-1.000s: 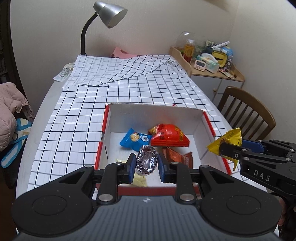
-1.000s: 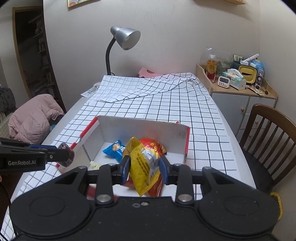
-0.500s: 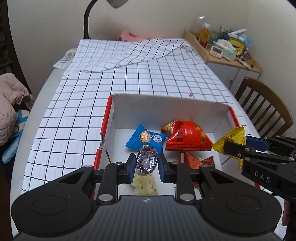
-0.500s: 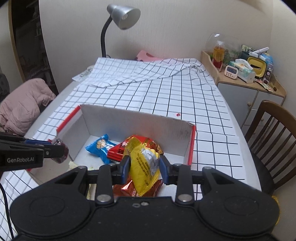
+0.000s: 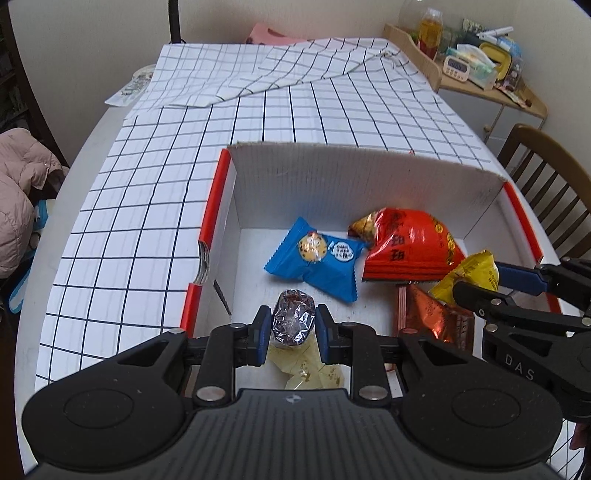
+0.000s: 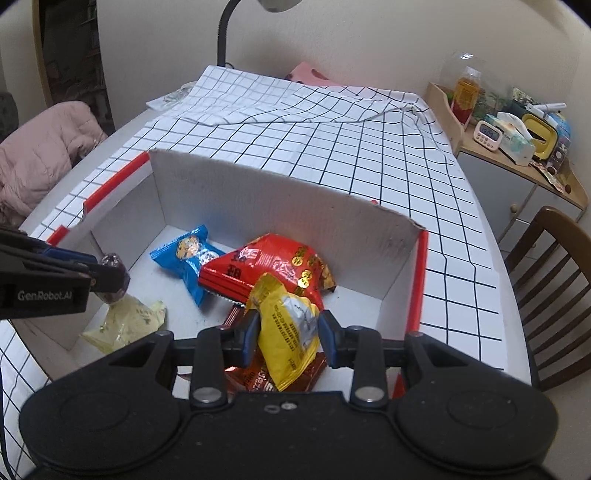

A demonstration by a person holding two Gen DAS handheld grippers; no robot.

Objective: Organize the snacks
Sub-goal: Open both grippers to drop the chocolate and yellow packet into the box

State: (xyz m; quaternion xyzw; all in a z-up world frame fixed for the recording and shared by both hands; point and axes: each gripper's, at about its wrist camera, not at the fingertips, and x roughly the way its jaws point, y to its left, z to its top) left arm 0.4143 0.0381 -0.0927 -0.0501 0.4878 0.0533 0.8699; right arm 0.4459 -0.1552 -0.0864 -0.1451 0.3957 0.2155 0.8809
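Note:
A white cardboard box with red edges (image 5: 332,184) (image 6: 258,199) sits on the checked tablecloth. In it lie a blue packet (image 5: 314,260) (image 6: 184,258), a red bag (image 5: 406,247) (image 6: 269,269), an orange-brown packet (image 5: 428,317) and a pale yellow packet (image 5: 306,369) (image 6: 125,325). My left gripper (image 5: 292,328) is shut on a dark foil-wrapped snack (image 5: 292,321) (image 6: 112,275) over the box's near left part. My right gripper (image 6: 288,332) is shut on a yellow packet (image 6: 286,328) (image 5: 469,275) over the box's near right part.
A wooden chair (image 6: 546,280) stands right of the table. A side cabinet (image 6: 517,155) with a bottle, a timer and clutter is at the back right. A lamp stem (image 6: 221,33) rises at the table's far end. Pink clothing (image 6: 40,155) lies at the left.
Both grippers have moved forward and down over the box, each still holding its snack. The box now fills more of both views.

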